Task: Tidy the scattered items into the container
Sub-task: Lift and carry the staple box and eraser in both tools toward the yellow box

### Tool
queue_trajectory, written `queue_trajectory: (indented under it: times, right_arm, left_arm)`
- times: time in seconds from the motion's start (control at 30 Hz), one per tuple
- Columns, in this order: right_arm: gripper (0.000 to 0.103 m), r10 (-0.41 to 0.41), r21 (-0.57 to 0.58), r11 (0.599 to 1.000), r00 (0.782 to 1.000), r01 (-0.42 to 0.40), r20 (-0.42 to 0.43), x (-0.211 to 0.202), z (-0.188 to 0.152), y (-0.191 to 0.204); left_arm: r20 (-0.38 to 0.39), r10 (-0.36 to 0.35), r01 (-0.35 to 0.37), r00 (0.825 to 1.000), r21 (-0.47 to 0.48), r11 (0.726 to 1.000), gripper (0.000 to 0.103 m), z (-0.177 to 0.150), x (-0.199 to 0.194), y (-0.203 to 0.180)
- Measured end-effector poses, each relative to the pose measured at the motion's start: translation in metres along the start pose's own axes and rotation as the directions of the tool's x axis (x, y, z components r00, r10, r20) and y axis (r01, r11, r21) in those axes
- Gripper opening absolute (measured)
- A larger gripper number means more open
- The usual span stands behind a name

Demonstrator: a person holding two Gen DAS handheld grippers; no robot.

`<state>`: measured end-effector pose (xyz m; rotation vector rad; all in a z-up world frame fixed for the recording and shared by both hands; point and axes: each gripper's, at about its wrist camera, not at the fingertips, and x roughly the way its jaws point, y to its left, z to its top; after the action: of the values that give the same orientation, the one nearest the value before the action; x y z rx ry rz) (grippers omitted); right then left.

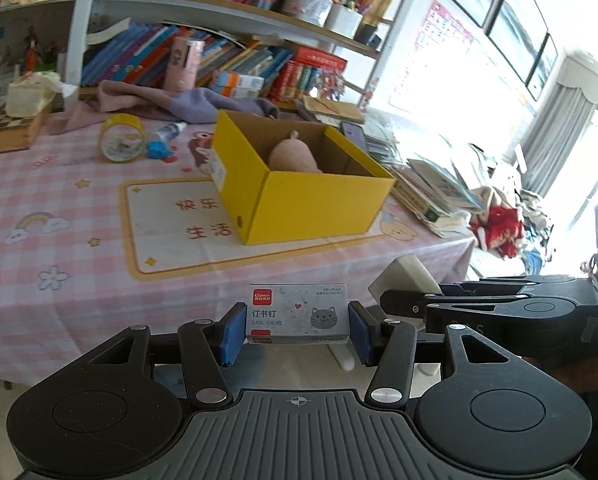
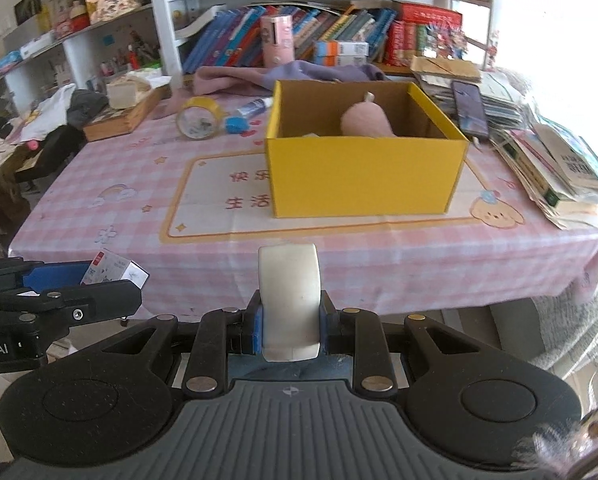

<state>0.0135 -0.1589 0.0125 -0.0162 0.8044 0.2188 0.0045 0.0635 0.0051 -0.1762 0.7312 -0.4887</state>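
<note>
A yellow cardboard box (image 1: 299,196) (image 2: 363,176) stands open on the pink checked tablecloth, with a pink pear-shaped soft toy (image 1: 293,154) (image 2: 365,120) inside. My left gripper (image 1: 297,330) is shut on a small staples box (image 1: 297,316) with a cat picture, held off the table's near edge; the staples box also shows in the right wrist view (image 2: 113,272). My right gripper (image 2: 291,332) is shut on a white eraser-like block (image 2: 289,304), also before the table edge; the block shows in the left wrist view (image 1: 407,278). A yellow tape roll (image 1: 123,138) (image 2: 199,118) and a glue tube with blue cap (image 1: 165,140) (image 2: 247,114) lie behind the box.
A stack of books and papers (image 2: 551,160) and a phone (image 2: 470,108) lie right of the box. A purple cloth (image 1: 171,102), a wooden tray (image 2: 123,118) and bookshelves (image 2: 299,32) stand at the back. A chair with clothes (image 2: 15,152) is at the left.
</note>
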Motion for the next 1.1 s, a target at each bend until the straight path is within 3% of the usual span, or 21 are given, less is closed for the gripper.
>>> queue_trajectory:
  times: [0.47, 0.77, 1.1]
  right_arm:
    - [0.023, -0.065, 0.077, 0.995, 0.998, 0.066, -0.02, -0.008, -0.01, -0.03]
    - [0.023, -0.112, 0.127, 0.985, 0.992, 0.118, -0.052, -0.007, -0.014, -0.057]
    - [0.023, -0.107, 0.136, 0.984, 0.991, 0.118, -0.083, 0.019, 0.005, -0.079]
  left_arm:
    - [-0.054, -0.078, 0.081, 0.995, 0.051, 0.995, 0.052, 0.005, 0.025, -0.025]
    - [-0.112, -0.142, 0.153, 0.983, 0.089, 0.984, 0.052, 0.013, 0.055, -0.044]
    - [-0.136, -0.137, 0.149, 0.981, 0.084, 0.985, 0.052, 0.027, 0.085, -0.044]
